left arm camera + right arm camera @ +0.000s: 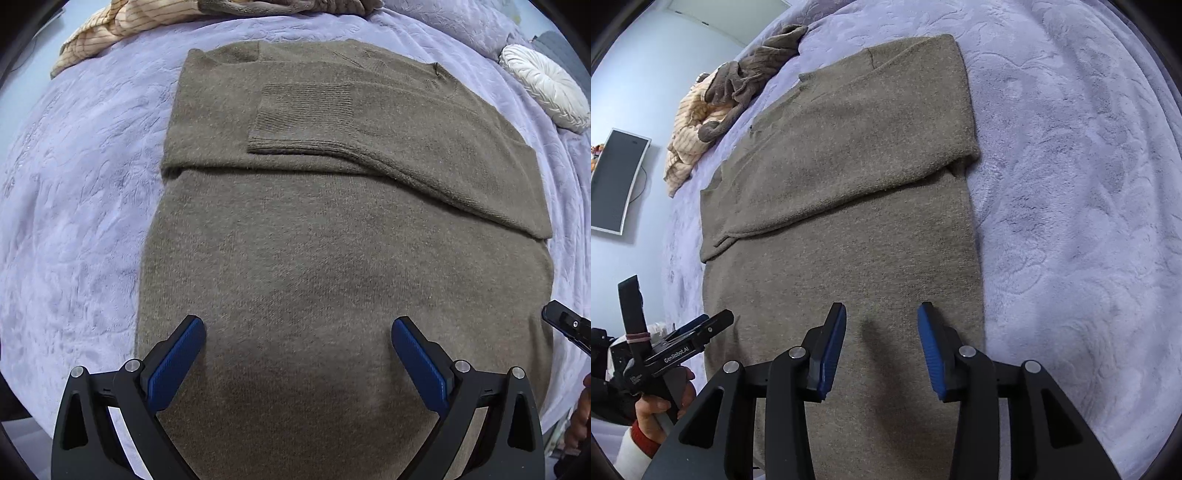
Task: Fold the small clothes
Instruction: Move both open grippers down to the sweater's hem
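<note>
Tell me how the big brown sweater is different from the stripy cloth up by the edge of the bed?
The brown sweater lies spread flat in the middle of the purple blanket, sleeves folded neatly across it. The stripy cloth sits crumpled in a heap at the blanket's far edge. The sweater is plain brown; the stripy cloth is pale cream with thin lines. Both rest on the same blanket, and nothing is holding either one.

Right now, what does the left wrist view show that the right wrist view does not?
Only the left wrist view shows the white round cushion and the ribbed cuff folded across the chest. Only the right wrist view shows the wall screen and the hand that holds the left gripper. Both show the brown sweater on the lilac blanket, the heap of clothes, and open jaws above the sweater; right gripper.
</note>
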Demonstrator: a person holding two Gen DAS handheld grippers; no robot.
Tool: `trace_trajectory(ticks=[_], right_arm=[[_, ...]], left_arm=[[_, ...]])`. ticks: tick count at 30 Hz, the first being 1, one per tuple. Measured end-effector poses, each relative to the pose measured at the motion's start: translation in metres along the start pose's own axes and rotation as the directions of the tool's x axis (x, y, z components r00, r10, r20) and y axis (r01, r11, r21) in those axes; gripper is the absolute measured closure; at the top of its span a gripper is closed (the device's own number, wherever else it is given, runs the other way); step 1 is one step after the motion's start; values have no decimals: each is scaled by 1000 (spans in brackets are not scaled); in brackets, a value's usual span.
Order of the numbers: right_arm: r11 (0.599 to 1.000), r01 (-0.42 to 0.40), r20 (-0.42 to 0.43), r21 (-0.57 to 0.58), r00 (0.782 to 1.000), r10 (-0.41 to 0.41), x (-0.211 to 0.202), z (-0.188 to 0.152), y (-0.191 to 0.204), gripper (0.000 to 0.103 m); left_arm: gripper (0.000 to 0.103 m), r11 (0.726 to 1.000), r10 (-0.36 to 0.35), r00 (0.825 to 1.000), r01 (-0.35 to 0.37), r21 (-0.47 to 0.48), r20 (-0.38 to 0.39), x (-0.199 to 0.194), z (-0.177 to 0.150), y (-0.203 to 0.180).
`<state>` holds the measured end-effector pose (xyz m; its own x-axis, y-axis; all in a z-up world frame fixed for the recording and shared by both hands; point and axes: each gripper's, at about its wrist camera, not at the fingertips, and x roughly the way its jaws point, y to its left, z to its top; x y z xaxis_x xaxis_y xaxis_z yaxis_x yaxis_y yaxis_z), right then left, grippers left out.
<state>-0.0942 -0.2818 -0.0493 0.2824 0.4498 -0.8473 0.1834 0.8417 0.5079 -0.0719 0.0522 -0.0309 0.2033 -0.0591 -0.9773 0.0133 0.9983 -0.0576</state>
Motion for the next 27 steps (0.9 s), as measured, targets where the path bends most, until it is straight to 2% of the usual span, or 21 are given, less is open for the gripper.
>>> trace_trajectory(ticks=[5, 7, 14, 20, 24, 27], right_arm=[[996, -83, 28, -36, 996, 84, 0, -17, 20, 56], [995, -93, 15, -38, 995, 94, 2, -26, 28, 56], [993, -108, -17, -39, 994, 107, -1, -64, 45, 56], [995, -99, -41, -15, 994, 98, -13, -104, 35, 56], [998, -55, -60, 12, 997, 56, -27, -132, 15, 56], [999, -7, -68, 47, 998, 10, -36, -151, -4, 56]], left_arm=[[2, 997, -72, 997, 72, -7, -2, -8, -25, 24], [2, 995, -101, 995, 101, -9, -16, -14, -38, 35], [2, 989, -132, 990, 129, -76, -39, -33, -88, 87], [2, 954, -268, 962, 257, -154, -53, -46, -119, 130], [2, 938, -333, 938, 321, -128, -92, -48, -141, 134], [2, 936, -351, 928, 343, -78, -127, -46, -156, 125]])
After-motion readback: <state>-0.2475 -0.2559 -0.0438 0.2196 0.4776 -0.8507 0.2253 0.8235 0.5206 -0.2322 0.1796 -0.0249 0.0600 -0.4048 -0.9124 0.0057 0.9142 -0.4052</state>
